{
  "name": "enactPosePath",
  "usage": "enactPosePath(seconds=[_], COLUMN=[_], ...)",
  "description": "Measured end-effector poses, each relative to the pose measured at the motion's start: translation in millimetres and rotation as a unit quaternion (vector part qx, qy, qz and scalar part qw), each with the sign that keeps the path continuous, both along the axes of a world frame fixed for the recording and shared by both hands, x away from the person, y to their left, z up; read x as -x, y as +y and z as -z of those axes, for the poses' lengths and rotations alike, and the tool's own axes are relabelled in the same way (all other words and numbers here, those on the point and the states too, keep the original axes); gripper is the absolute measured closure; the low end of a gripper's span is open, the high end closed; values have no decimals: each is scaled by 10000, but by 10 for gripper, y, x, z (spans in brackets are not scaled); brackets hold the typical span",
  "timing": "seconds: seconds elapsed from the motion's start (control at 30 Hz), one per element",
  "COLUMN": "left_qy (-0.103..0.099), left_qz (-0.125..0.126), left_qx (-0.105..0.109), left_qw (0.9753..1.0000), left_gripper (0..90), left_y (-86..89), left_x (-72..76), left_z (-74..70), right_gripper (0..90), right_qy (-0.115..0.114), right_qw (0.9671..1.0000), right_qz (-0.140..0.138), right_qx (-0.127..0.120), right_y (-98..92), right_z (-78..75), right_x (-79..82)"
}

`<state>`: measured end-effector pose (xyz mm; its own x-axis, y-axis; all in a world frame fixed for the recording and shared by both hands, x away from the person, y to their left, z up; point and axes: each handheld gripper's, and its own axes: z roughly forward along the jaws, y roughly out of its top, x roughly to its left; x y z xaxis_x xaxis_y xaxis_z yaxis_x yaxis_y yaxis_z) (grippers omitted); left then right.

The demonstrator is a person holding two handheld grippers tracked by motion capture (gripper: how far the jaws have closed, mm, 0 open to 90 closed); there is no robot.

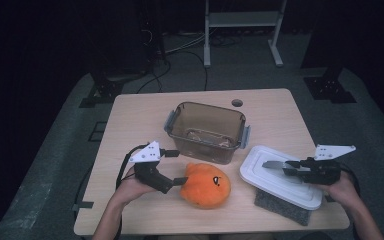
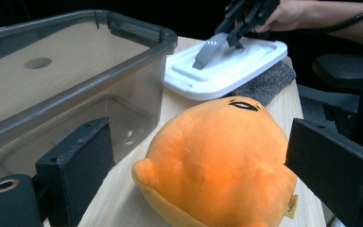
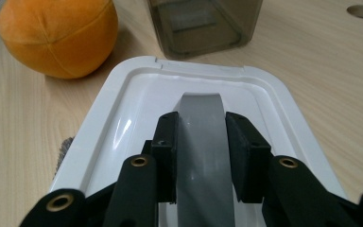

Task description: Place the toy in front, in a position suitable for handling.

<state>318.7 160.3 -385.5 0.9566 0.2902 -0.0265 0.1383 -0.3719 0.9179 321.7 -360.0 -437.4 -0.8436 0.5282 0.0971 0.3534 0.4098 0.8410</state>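
An orange plush toy lies on the wooden table, in front of a clear brown storage box with nothing in it. My left gripper is open at the toy's left end. In the left gripper view its jaws stand either side of the plush toy. A white lid lies tilted at the right, partly on a grey pad. My right gripper is shut on the lid's grey handle, which stands up from the lid.
A round cable hole sits near the table's far edge. The box stands close on the left gripper's left side. Past the table are a dark floor, cables and a white stand.
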Motion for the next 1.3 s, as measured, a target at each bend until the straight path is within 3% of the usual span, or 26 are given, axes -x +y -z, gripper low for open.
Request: enactPosePath(seconds=[0.4,0.6,0.8,1.07,1.3], left_qy=[-31,-35,-44,-61,-82], left_qz=[-13,-61,-124,-222,-322], left_qx=[-137,-120,-115,-131,-97], left_qw=[9999,9999,9998,9996,9994], left_gripper=[78,79,79,78,78], left_y=[8,31,70,132,200], left_x=[-3,-4,-9,-14,-23], left_z=[9,8,7,6,2], right_gripper=[645,556,490,412,375], right_qy=[119,138,-10,-233,-337], right_qw=[9999,9998,9996,9982,9957], right_qz=[-2,41,4,-329,-646], right_qx=[-42,-127,-274,-444,-567], right_y=[36,43,97,335,569], right_z=[136,102,-99,-421,-592], right_x=[66,80,92,104,108])
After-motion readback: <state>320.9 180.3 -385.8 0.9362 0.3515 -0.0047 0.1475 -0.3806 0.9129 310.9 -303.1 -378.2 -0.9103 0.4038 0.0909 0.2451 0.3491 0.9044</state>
